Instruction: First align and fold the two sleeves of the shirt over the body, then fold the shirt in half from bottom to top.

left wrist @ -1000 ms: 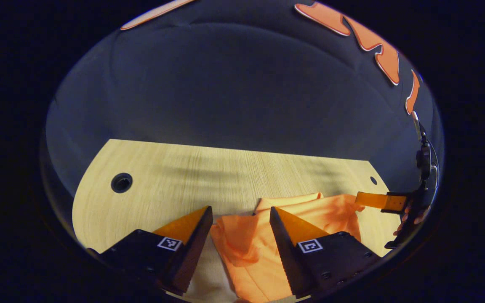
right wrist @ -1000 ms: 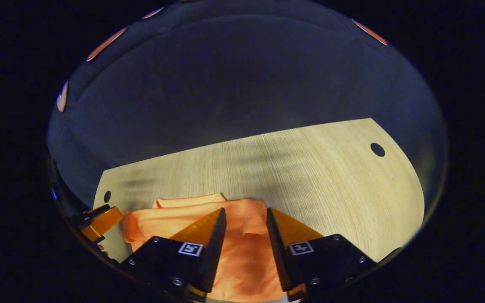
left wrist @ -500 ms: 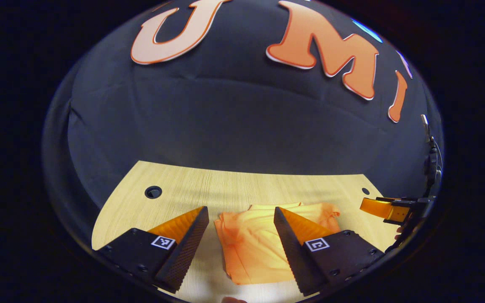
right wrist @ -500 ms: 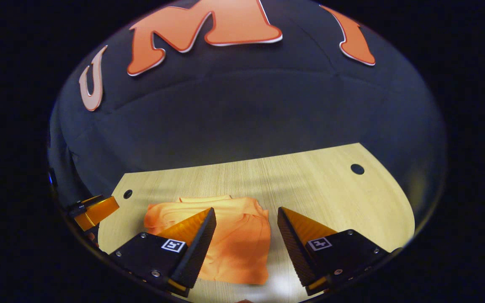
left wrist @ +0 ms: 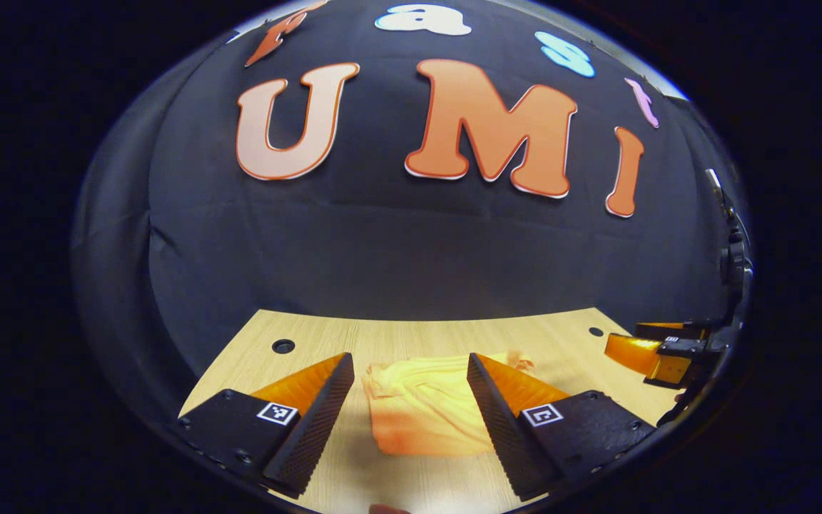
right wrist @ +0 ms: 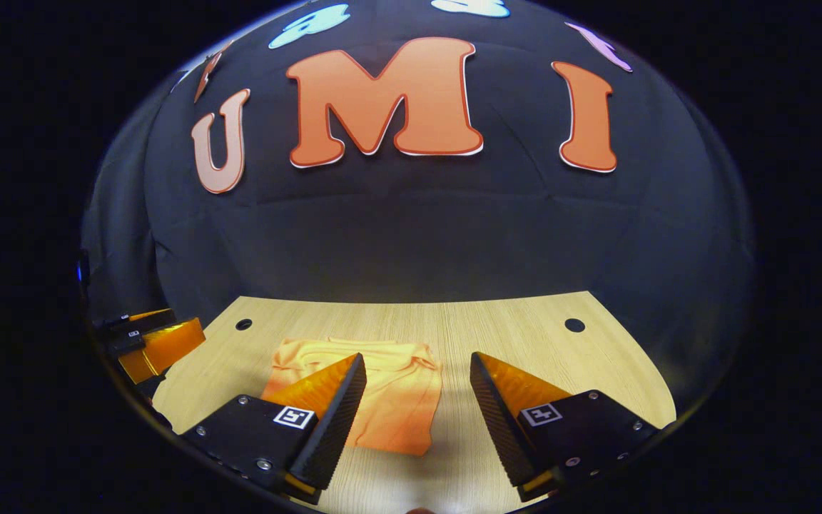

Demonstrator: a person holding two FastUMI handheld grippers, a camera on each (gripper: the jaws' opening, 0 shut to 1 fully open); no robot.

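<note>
The left gripper [left wrist: 409, 364] sat at the bottom centre of the left gripper view with its fingers spread wide and nothing between them, while the right gripper [right wrist: 417, 364] showed likewise at the bottom of its own view, fingers parted and gripping nothing

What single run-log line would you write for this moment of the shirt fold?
shirt: folded, lying on table | left claw: open, above shirt, not touching | right claw: open, holding nothing | stage: fold looks done
</note>
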